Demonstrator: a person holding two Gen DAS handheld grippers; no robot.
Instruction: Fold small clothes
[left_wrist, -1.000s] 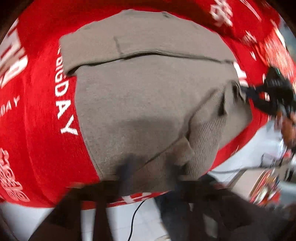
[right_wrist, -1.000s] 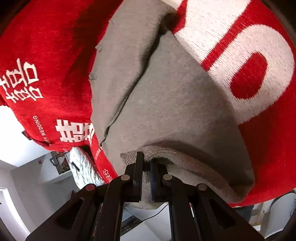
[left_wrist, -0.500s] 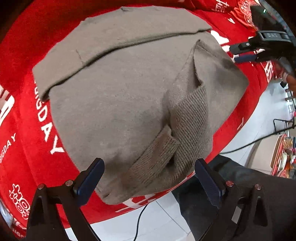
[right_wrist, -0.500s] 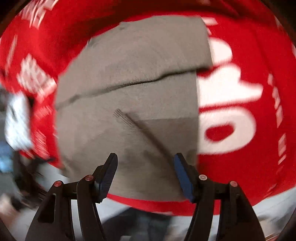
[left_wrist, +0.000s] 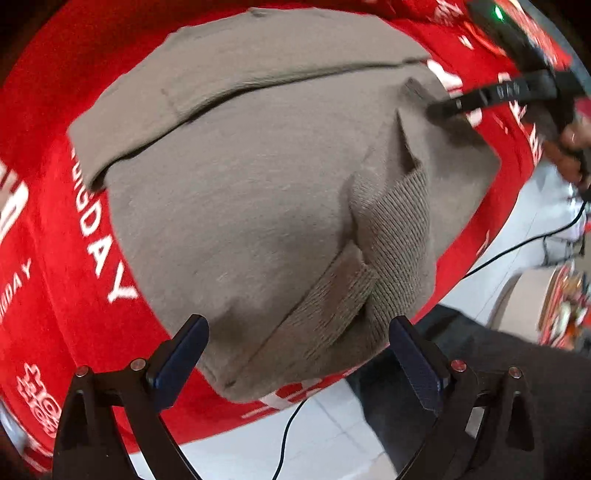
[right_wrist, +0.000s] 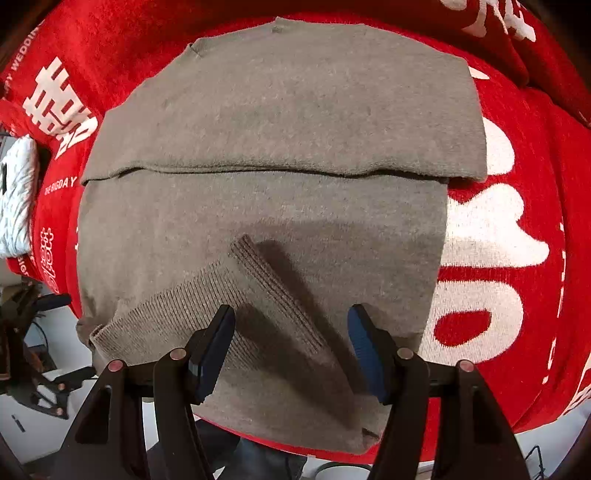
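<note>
The left gripper (left_wrist: 295, 354) is hovering with its jaws spread wide and nothing between them, poised above the near edge of the grey-brown knit sweater (left_wrist: 240, 206), while the right gripper (right_wrist: 291, 343) is likewise released, its blue-padded fingers (right_wrist: 218, 339) hanging apart over the ribbed cuff (right_wrist: 273, 288) of a sleeve that is lying diagonally across the body of the garment. The sweater is resting flat on a red cloth with white lettering (right_wrist: 517, 229), near the table's front edge. Judging from how it lies, the folding is partly done: the far portion is already turned over onto the body, forming a straight horizontal fold line (right_wrist: 280, 171), and the sleeve is tucked inward; at least one more fold, probably bringing the near or side edge across, seems to be left. In the left wrist view the right gripper is appearing blurred at the sweater's far right side, so its exact contact there is hard to judge
</note>
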